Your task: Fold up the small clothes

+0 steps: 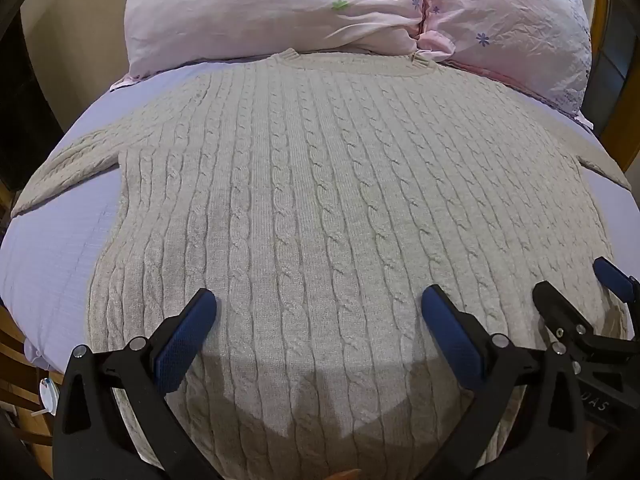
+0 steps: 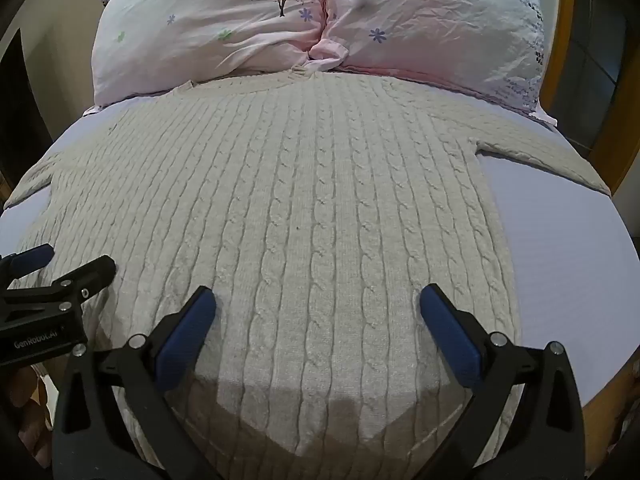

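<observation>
1. Cable-knit and pale grey, the sweater (image 1: 320, 200) lay flat on the lavender sheet (image 1: 52, 248) of the bed, collar toward the two floral pillows (image 1: 280, 12) and hem toward the grippers.

2. Its long axis ran from hem to collar, straight away from both cameras. The left sleeve (image 1: 64, 168) and right sleeve (image 2: 540, 152) spread outward toward the bed's edges, across that axis.

3. The left gripper (image 1: 318, 308) hovered over the lower body of the knit with its blue-padded fingers (image 1: 192, 328) spread wide, holding nothing.

4. The right gripper (image 2: 318, 306) sat just beside it on the right, fingers likewise spread apart and empty. Whether any pad touched the fabric could not be told.

5. Judged from this, no fold had begun; the garment looked laid out and ready.

6. Risk: the knit seemed thick and stretchy, so a shallow pinch might catch only the top layer and separate front from back.

7. Risk: dragging a sleeve or side across the smooth sheet could pull the whole sweater askew, leaving a crooked fold.

8. Risk: the grippers were close together, so crossing paths might make them collide.
</observation>
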Motion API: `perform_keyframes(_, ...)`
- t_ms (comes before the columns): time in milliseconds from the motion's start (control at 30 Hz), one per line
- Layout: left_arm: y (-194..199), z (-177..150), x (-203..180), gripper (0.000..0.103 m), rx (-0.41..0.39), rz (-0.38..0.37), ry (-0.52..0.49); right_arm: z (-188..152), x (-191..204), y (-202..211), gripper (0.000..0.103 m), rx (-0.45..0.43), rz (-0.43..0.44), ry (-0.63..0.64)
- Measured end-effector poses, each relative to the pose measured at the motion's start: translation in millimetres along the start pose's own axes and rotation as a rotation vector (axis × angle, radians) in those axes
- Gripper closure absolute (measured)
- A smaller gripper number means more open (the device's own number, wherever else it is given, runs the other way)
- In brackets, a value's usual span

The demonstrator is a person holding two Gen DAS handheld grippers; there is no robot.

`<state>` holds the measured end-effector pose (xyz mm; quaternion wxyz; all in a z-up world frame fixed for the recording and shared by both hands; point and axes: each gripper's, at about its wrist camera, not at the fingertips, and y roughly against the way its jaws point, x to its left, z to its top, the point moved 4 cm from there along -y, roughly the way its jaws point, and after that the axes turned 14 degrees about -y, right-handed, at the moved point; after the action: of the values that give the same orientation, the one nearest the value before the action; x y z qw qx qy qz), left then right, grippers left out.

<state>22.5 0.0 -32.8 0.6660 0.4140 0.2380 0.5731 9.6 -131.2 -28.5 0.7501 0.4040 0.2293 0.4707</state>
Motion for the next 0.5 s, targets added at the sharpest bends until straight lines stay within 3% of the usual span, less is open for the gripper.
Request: perform_keyframes(500, -0.1, 0.0, 0.0, 0.001, 0.001, 0.000, -0.001, 4.1, 0.5, 1.7, 0.002, -0.001, -0.001, 0.000)
